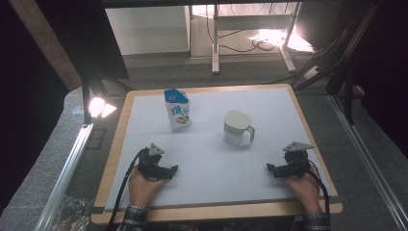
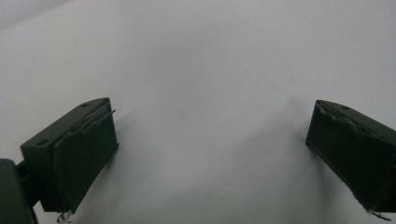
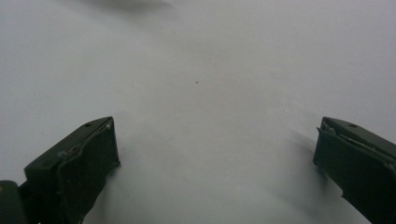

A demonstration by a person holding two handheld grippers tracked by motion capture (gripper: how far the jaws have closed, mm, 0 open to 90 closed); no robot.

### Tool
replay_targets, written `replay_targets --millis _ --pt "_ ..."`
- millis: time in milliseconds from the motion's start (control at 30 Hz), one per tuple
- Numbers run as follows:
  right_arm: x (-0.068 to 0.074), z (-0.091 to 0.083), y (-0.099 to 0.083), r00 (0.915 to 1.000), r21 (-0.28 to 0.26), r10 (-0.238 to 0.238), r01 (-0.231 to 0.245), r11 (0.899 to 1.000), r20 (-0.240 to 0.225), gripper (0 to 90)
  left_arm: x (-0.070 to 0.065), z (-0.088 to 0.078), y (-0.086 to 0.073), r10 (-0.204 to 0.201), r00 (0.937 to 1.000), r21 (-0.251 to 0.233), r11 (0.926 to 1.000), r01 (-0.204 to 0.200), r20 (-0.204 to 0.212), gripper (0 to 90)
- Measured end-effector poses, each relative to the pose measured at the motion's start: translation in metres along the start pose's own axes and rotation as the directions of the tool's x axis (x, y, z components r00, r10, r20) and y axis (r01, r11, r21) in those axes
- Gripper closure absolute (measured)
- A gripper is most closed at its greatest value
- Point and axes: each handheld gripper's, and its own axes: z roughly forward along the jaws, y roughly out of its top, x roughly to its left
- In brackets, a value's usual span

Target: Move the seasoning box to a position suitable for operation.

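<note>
White mat [image 1: 211,163] | high view: carton [image 1: 177,109], mug [image 1: 236,128] | left hand-held gripper [image 2: 210,140] agape, empty | right hand-held gripper [image 3: 215,154] agape, empty

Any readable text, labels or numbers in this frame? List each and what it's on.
"低": large blue character on the front of the carton, high view.
Smaller print around and below it on the carton: too small and blurred to read.
Jug: no text visible.
Table and both gripper views: no text or marks to read.
</note>
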Motion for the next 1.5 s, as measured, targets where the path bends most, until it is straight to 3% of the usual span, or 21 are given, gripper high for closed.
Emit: replay_targets --millis 467,600,700,733,800,900,1033,1133,1300,1500 --pt "0.0 0.0 0.0 1.0 0.0 0.001 -0.001 1.0 0.0 0.8 0.0 0.0 0.0 -0.004 1.0 -0.001 1.0 0.004 -0.003 1.8" --pt "0.003 -0.004 0.003 1.0 0.004 -0.004 0.004 1.0 0.001 11.4 0.0 0.0 0.0 -0.003 1.0 -0.001 1.0 0.003 -0.003 1.8" --pt "0.009 -0.008 0.006 0.9946 0.0 -0.06 0.06 0.998 0.084 15.5 0.0 0.0 0.0 -0.001 1.0 -0.002 1.0 0.001 -0.003 1.8" --pt "0.009 -0.008 0.006 0.9946 0.0 -0.06 0.06 0.998 0.084 15.5 0.0 0.0 0.0 -0.003 1.0 -0.002 1.0 0.003 -0.004 1.8" --pt "0.009 -0.009 0.008 0.9967 -0.015 -0.045 0.046 0.999 0.068 18.6 0.0 0.0 0.0 -0.001 1.0 -0.003 1.0 0.001 -0.004 1.8" --pt "0.006 -0.01 0.011 0.9998 -0.037 0.007 -0.008 0.999 -0.016 20.3 0.0 0.0 0.0 0.0 1.0 -0.003 1.0 0.0 -0.003 1.8" --pt "0.002 -0.012 0.019 0.9937 -0.072 0.075 -0.081 0.994 -0.083 20.2 0.0 0.0 0.0 0.001 1.0 -0.003 1.0 -0.001 -0.004 1.8" --pt "0.0 -0.012 0.028 0.9872 -0.102 0.098 -0.111 0.989 -0.125 20.3 0.0 0.0 0.0 0.001 1.0 -0.003 1.0 -0.001 -0.004 1.8" --pt "0.003 -0.007 0.044 0.9863 -0.111 0.063 -0.08 0.991 -0.152 24.3 0.0 0.0 0.0 0.001 1.0 -0.003 1.0 -0.001 -0.004 1.8" --pt "0.008 0.001 0.056 0.9929 -0.118 0.017 -0.031 0.993 -0.117 34.4 0.0 0.0 0.0 0.0 1.0 -0.003 1.0 0.0 -0.004 1.8"
